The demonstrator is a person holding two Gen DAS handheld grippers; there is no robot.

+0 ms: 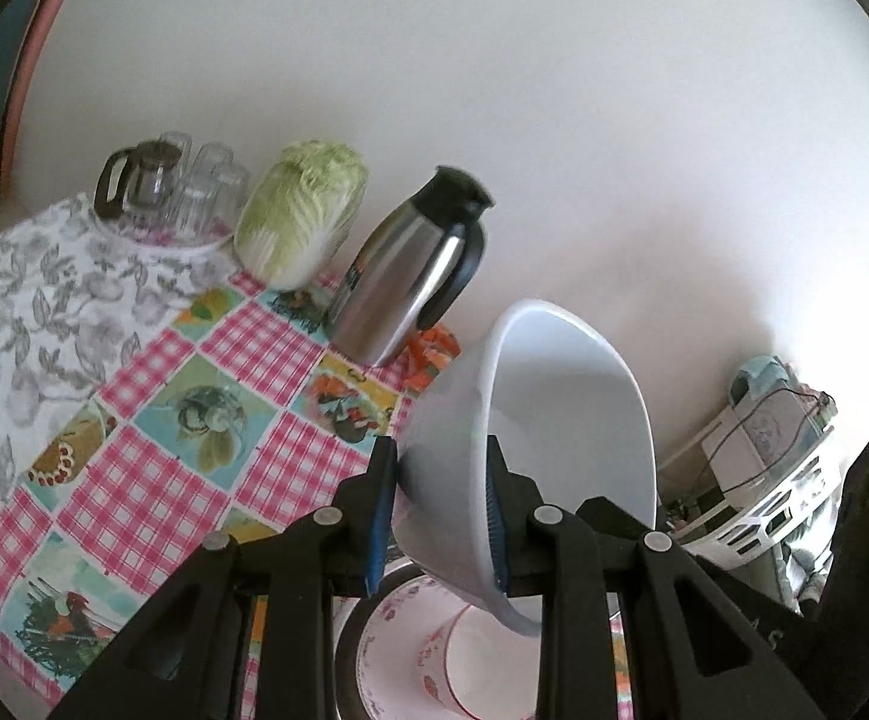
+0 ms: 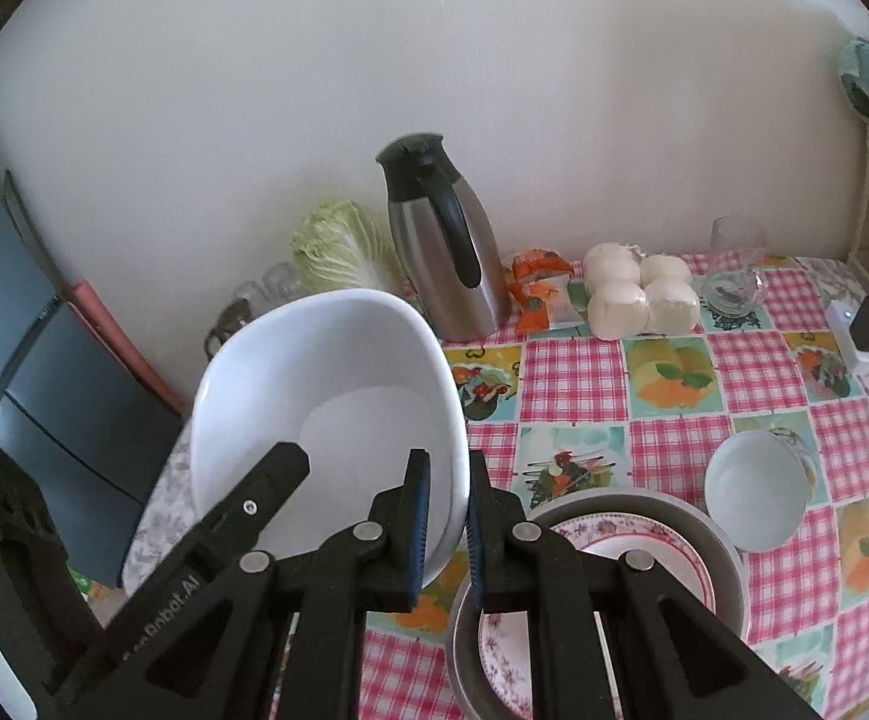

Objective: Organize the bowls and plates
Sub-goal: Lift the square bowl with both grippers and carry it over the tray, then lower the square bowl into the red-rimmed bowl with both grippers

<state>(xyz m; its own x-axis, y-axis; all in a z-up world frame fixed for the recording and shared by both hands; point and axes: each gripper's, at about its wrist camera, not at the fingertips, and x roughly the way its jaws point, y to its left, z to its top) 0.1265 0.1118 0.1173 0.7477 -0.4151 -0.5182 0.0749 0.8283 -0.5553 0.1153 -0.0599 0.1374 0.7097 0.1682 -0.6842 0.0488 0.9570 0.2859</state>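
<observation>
Carrying white bowl [image 2: 326,396] two-handed: left gripper [image 1: 437,516] and right gripper [image 2: 445,525] both clamped on rim. Keep level, lower onto floral plate [image 2: 632,546] stack slowly.

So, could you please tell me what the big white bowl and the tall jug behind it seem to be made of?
The big white bowl looks like glazed ceramic or porcelain: smooth, opaque, softly glossy, though melamine can't be excluded. The tall jug appears to be brushed stainless steel, with streaky reflections, and its lid and handle look like black plastic.
</observation>
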